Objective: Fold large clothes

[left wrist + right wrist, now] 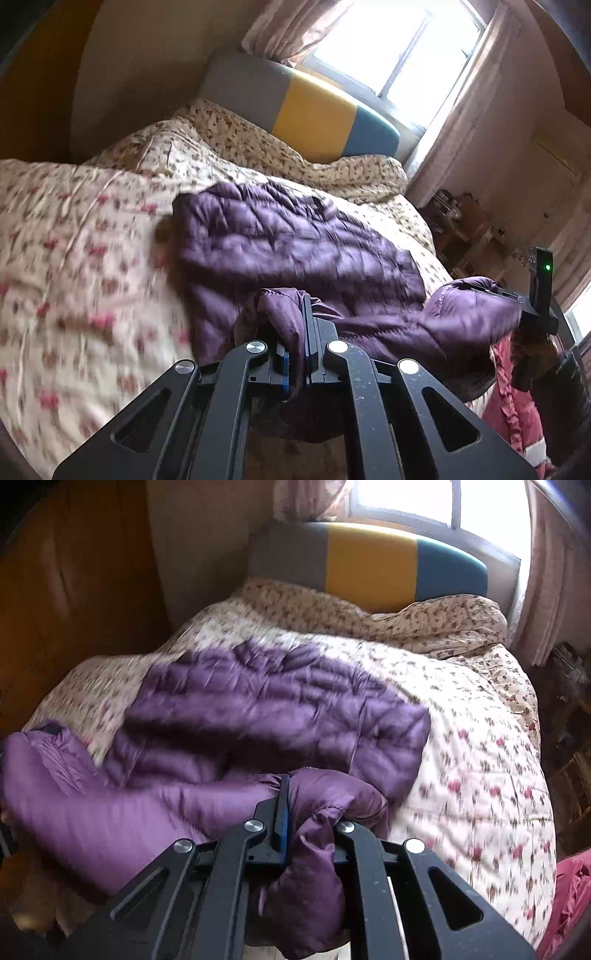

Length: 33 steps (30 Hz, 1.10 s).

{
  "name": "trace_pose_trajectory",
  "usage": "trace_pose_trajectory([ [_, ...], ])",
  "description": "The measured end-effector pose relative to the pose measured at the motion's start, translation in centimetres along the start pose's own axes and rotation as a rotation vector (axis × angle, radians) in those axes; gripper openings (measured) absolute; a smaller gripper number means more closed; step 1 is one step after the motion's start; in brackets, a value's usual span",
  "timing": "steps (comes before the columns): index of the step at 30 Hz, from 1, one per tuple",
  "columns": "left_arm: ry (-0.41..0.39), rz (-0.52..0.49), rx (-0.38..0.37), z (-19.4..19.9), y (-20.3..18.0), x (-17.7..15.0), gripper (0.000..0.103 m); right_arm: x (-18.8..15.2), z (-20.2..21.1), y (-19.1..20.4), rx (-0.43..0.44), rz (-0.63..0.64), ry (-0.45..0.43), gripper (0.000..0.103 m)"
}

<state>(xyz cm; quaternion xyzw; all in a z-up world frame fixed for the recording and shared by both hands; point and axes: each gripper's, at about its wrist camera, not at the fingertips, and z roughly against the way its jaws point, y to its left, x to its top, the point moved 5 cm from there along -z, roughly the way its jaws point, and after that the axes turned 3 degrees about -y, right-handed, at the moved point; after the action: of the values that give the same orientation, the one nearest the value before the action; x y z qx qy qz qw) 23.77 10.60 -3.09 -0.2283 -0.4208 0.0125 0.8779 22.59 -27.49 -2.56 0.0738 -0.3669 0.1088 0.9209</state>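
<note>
A purple quilted down jacket [295, 243] lies across the floral bed cover [74, 258]; it also shows in the right wrist view [266, 716]. My left gripper [299, 325] is shut on a fold of the jacket's near edge. My right gripper [295, 805] is shut on another bunch of the jacket's edge, with fabric spilling over its right finger. The right gripper also shows in the left wrist view [535, 310], at the far right, holding the jacket's lifted end. The near edge of the jacket hangs raised between both grippers. Both views are motion-blurred.
A grey, yellow and blue headboard [314, 110] stands under a bright window [399, 44]. A rumpled floral quilt [424, 620] lies at the head of the bed. A wooden wardrobe [74, 590] stands left. Red fabric [517, 406] lies at the bed's right. Cluttered furniture [465, 229] stands by the curtain.
</note>
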Motion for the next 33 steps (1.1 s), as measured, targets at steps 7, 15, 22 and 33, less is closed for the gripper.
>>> trace_pose_trajectory([
  [7, 0.026, 0.009, 0.067, -7.4, 2.6, 5.4, 0.005, 5.8, -7.1, -2.8, -0.041, -0.068, 0.012, 0.007],
  [15, 0.088, 0.096, 0.157, -15.1, 7.1, 9.2, 0.005, 8.5, -15.7, -5.7, -0.086, -0.144, 0.099, 0.01],
  [22, 0.112, 0.266, 0.121, -17.1, 9.8, 9.9, 0.038, 9.0, -17.2, -6.6, 0.011, -0.254, 0.105, 0.073],
  [33, 0.019, 0.283, 0.149, -12.5, 11.2, 10.0, 0.081, 10.3, -11.5, -7.3, 0.045, -0.317, 0.008, 0.101],
])
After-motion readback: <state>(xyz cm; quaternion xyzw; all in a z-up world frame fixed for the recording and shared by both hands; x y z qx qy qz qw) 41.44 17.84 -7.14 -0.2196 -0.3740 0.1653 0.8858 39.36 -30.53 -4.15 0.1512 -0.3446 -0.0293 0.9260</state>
